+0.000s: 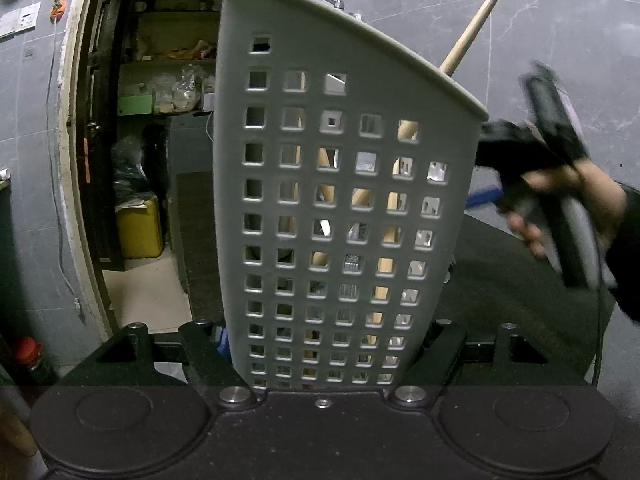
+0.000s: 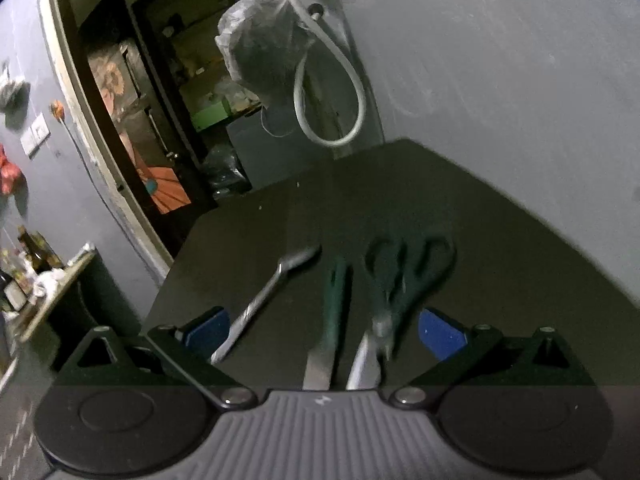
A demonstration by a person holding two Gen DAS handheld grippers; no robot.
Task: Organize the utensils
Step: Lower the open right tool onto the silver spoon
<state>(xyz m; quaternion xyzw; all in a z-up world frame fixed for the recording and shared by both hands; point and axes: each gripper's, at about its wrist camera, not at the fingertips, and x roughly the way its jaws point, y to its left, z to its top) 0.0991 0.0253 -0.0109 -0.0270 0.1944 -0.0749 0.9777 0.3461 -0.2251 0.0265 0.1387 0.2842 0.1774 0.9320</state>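
Dark table (image 2: pixel 500 220) beside open doorway (image 2: pixel 132 128); left jaws clench grey caddy (image 1: pixel 340 200); right jaws spread, empty.

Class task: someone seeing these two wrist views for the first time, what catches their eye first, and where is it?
In the left wrist view, a tall grey perforated utensil holder fills the centre, clamped in the left gripper, a wooden handle poking out of its top. In the right wrist view, scissors, a green-handled knife and a metal utensil lie side by side on the dark table.

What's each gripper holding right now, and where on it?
Left gripper clamps the grey perforated utensil holder near its base, by its two side walls. Right gripper is open, holding nothing.
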